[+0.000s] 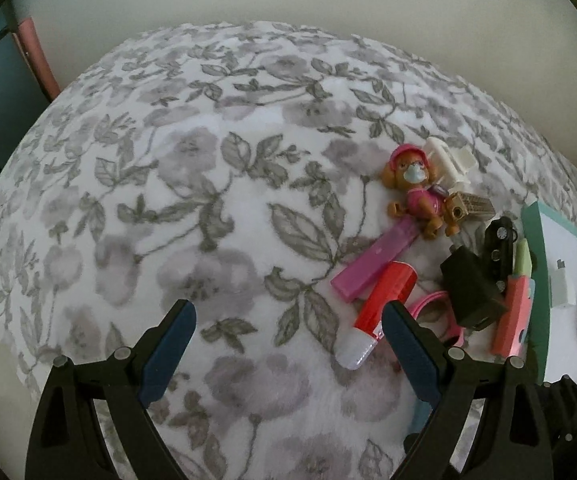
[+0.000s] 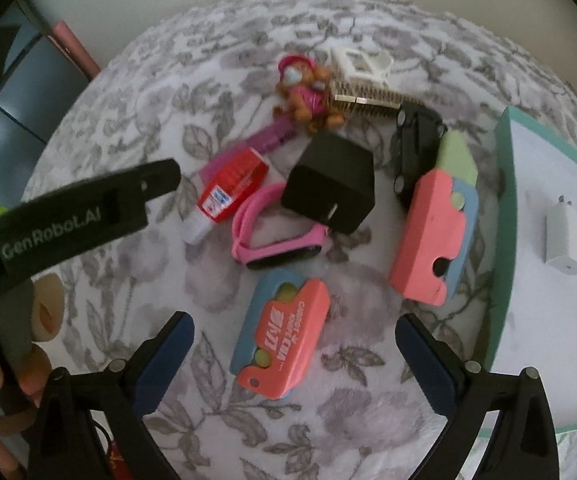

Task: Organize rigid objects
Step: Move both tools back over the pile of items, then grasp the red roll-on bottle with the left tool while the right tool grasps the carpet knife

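A pile of small rigid objects lies on a floral blanket (image 1: 168, 200). It holds a red tube (image 2: 232, 188), a pink wristband (image 2: 276, 240), a black charger cube (image 2: 330, 186), a dog figurine (image 2: 306, 96), a black toy car (image 2: 414, 148) and two coral-and-blue cases (image 2: 284, 336) (image 2: 432, 236). My right gripper (image 2: 294, 354) is open, its fingers either side of the nearer coral case. My left gripper (image 1: 288, 344) is open and empty, just left of the red tube (image 1: 380, 304). The left gripper's body also shows in the right wrist view (image 2: 88, 208).
A teal-rimmed white tray (image 2: 504, 200) at the right holds a white charger (image 2: 566, 240). A purple stick (image 1: 372, 264), a white clip (image 1: 448, 156) and a gold comb (image 2: 376, 100) lie in the pile. A wall is behind; a pink-edged cabinet (image 1: 36, 60) stands at the left.
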`<state>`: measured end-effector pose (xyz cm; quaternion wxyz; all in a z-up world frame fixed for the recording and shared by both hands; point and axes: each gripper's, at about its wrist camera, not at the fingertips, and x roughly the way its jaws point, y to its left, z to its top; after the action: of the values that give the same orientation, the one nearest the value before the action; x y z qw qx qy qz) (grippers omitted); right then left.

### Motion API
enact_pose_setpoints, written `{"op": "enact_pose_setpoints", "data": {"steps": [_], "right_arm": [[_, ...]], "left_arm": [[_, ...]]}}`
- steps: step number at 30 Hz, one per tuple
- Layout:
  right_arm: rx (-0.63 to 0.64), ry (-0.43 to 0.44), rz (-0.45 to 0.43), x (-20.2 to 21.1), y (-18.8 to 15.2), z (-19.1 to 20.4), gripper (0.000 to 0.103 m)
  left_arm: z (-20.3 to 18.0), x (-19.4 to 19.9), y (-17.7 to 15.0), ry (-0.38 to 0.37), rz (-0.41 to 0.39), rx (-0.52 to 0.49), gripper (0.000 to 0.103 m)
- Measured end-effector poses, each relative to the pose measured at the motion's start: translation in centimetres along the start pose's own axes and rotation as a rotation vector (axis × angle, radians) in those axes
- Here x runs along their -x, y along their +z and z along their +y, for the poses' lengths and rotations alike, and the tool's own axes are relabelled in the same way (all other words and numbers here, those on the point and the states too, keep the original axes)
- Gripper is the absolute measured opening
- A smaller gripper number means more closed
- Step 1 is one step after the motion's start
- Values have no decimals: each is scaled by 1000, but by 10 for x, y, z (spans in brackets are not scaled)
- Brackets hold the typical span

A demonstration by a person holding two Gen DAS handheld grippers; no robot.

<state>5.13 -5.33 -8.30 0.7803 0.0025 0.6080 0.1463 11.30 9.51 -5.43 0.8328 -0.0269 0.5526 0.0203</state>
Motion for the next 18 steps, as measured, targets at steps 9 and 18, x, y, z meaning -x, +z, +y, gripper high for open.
{"op": "enact_pose_setpoints", "data": {"steps": [9,18], "right_arm": [[-3,-31,37,-17,1,-3,99],[-6,-41,41,-25,8,-12,99]], "left_arm": [[-18,-21,10,-42,30,-28,94],[-45,-36,21,1,47,-111,88]]}}
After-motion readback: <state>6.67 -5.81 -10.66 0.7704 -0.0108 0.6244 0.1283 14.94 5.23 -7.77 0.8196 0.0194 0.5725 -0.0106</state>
